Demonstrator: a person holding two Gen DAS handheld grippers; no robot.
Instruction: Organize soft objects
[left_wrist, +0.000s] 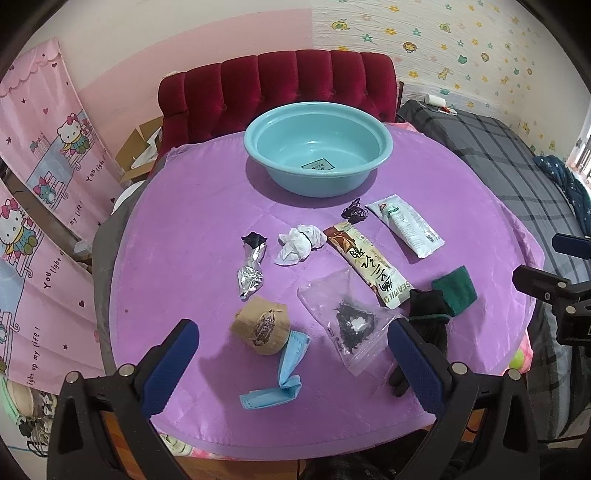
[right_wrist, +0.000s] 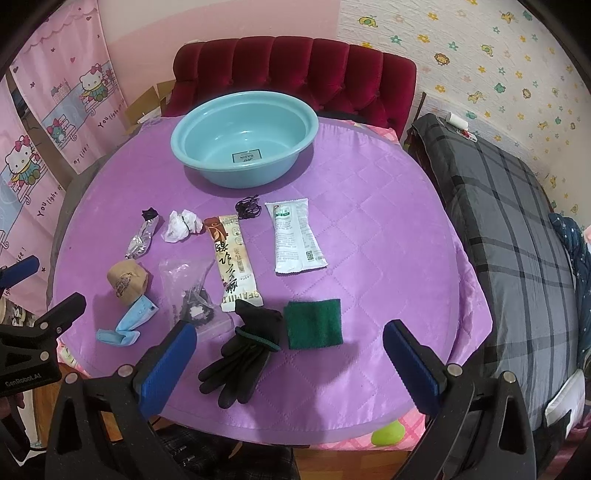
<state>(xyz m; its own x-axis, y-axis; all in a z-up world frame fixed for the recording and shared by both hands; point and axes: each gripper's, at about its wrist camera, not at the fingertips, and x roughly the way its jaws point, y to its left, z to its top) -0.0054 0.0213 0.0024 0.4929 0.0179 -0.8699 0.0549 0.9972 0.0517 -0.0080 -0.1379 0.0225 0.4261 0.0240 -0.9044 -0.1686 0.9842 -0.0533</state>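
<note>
A light blue basin (left_wrist: 317, 129) (right_wrist: 207, 110) stands at the far side of the purple quilted table (left_wrist: 184, 221) (right_wrist: 388, 240). Loose items lie in front of it: crumpled tissue (left_wrist: 299, 242) (right_wrist: 181, 225), foil wrapper (left_wrist: 252, 269) (right_wrist: 142, 236), brown paper ball (left_wrist: 261, 325) (right_wrist: 126, 282), blue face mask (left_wrist: 280, 373) (right_wrist: 127, 325), clear bag with dark bits (left_wrist: 351, 321) (right_wrist: 192, 291), long snack packet (left_wrist: 364, 264) (right_wrist: 234, 258), white tube packet (left_wrist: 406, 225) (right_wrist: 295, 236), hair ties (left_wrist: 354, 211) (right_wrist: 248, 207), black glove (left_wrist: 428, 325) (right_wrist: 247, 354), green cloth (left_wrist: 455, 290) (right_wrist: 314, 323). My left gripper (left_wrist: 293, 365) hangs open above the mask. My right gripper (right_wrist: 290, 365) hangs open above the glove.
A red tufted chair (left_wrist: 280, 81) (right_wrist: 295, 70) stands behind the table. A bed with a grey plaid blanket (left_wrist: 509, 166) (right_wrist: 517, 240) runs along the right. Pink cartoon curtains (left_wrist: 48, 184) (right_wrist: 44, 129) hang on the left. A yellow-green ball (right_wrist: 388, 434) lies below the table's near edge.
</note>
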